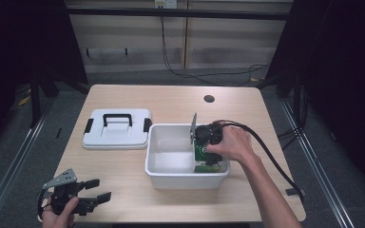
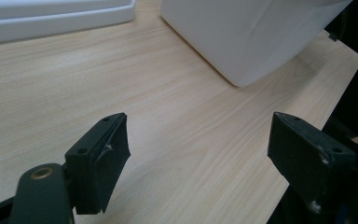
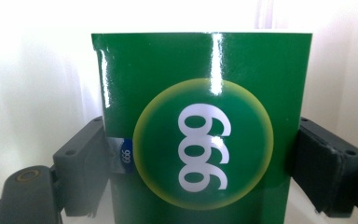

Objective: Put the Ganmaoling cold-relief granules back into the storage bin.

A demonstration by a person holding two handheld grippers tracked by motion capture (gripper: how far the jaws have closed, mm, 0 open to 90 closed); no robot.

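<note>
A green box with a white "999" on a yellow-ringed circle stands at the right end of the white bin. In the right gripper view the green box sits between the two jaws, which press on its left and right sides. My right gripper points down into the bin and is shut on the box, with a hand over it. My left gripper rests low at the table's front left corner. Its jaws stand wide apart over bare wood.
A white lid with a black handle and clips lies flat left of the bin. In the left gripper view the lid's edge and the bin's corner lie ahead. A round cable hole is at the back.
</note>
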